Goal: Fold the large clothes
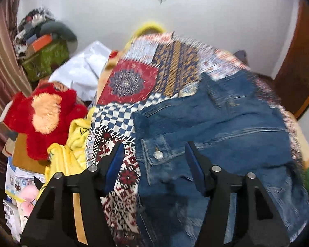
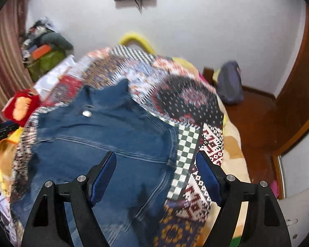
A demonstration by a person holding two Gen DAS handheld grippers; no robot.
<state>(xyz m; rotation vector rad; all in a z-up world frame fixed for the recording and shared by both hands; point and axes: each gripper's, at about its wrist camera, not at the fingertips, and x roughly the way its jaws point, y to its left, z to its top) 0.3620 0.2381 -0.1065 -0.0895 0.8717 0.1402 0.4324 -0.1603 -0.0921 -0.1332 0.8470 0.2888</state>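
A blue denim jacket (image 1: 226, 127) lies spread on a patchwork bedspread (image 1: 154, 72). It also shows in the right wrist view (image 2: 105, 135) on the bedspread (image 2: 187, 103). My left gripper (image 1: 154, 150) is open and hovers over the jacket's left front edge, near a metal button (image 1: 158, 154). My right gripper (image 2: 156, 160) is open above the jacket's right side and its seam. Neither gripper holds cloth. A button (image 2: 87, 113) shows near the collar in the right wrist view.
A red plush toy (image 1: 45, 117) and yellow cloth (image 1: 72, 150) lie left of the bed. A cluttered green box (image 1: 45, 59) stands in the far left corner. A grey bag (image 2: 230, 82) sits on the brown floor at right, by a wooden door (image 2: 298, 82).
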